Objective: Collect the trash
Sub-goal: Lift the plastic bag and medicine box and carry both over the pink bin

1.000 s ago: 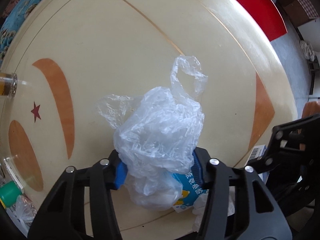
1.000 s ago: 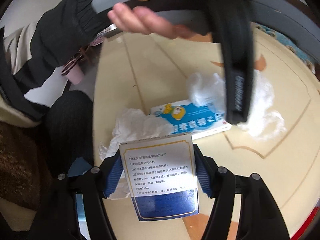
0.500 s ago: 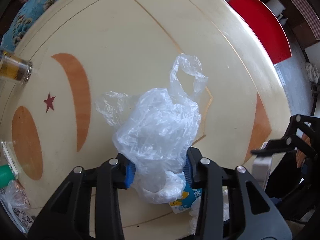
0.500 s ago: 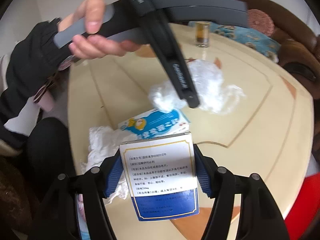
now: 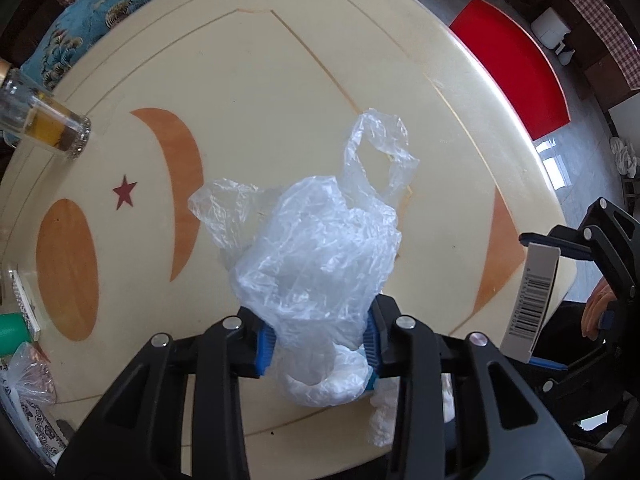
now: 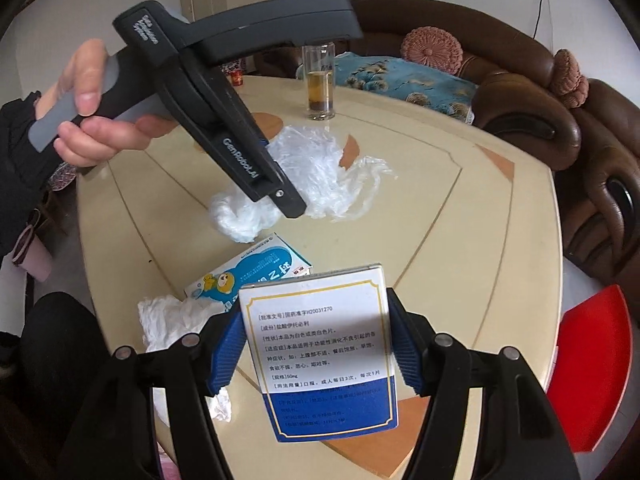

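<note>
**Both claws are full, and the thin bag could slip.**

The left claw [image 5: 318, 346] is squeezed on a crinkly plastic bag [image 5: 316, 256], gripping it low down, so most of the bag sticks out past the tips, over the table [image 5: 280, 80]. The bag is thin and slippery, so I think it could slide out or snag. The right claw [image 6: 316, 344] is clamped on a blue and white box [image 6: 324, 344], flat between its pads. Just beyond its tips, on the table, lie a blue carton [image 6: 248, 276] and white tissue [image 6: 168, 316]; the held box could bump them if it drops low.
</note>
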The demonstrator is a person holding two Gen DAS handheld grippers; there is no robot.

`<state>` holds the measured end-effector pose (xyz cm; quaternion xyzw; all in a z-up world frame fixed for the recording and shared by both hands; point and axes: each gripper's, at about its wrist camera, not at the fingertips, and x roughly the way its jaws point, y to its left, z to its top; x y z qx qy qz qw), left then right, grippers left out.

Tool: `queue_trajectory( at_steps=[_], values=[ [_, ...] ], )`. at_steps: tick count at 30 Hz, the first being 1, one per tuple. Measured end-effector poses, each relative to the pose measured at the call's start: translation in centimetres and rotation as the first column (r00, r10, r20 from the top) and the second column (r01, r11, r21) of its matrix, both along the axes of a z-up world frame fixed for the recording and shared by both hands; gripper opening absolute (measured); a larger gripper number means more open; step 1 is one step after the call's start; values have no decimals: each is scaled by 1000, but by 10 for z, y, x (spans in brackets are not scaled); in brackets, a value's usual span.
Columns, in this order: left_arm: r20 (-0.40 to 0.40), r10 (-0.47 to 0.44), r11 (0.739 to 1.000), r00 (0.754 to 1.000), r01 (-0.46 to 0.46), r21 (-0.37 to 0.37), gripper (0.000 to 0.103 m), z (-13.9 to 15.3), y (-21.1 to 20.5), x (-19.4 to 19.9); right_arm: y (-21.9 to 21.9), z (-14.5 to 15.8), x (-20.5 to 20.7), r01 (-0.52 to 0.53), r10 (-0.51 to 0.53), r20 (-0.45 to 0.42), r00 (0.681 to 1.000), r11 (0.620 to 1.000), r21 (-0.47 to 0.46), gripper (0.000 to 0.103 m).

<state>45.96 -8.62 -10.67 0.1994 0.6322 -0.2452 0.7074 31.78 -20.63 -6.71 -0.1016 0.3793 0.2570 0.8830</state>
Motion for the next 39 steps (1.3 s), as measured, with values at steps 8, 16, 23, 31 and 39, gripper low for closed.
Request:
queue_trajectory(
  at_steps=[8, 16, 23, 31, 39],
  values=[
    [49, -3, 1000, 999, 3, -3, 35, 35, 11, -33, 8, 24, -26, -5, 5, 24, 1000, 1000, -9, 63],
    [110, -5, 1000, 994, 6, -5, 35, 62, 29, -76, 19, 47, -57, -3, 3, 46, 999, 1000, -8, 63],
    [151, -22, 1000, 988, 23, -5, 35, 73, 39, -125, 31, 60, -95, 1, -1, 64, 998, 1000, -6, 63],
    [179, -32, 999, 983, 37, -23, 35, 80, 52, -178, 42, 75, -130, 10, -9, 90, 996, 1000, -14, 63],
    [230, -49, 998, 972, 58, -33, 35, 94, 60, -222, 50, 90, -163, 17, -15, 114, 993, 1000, -11, 63]
  ],
)
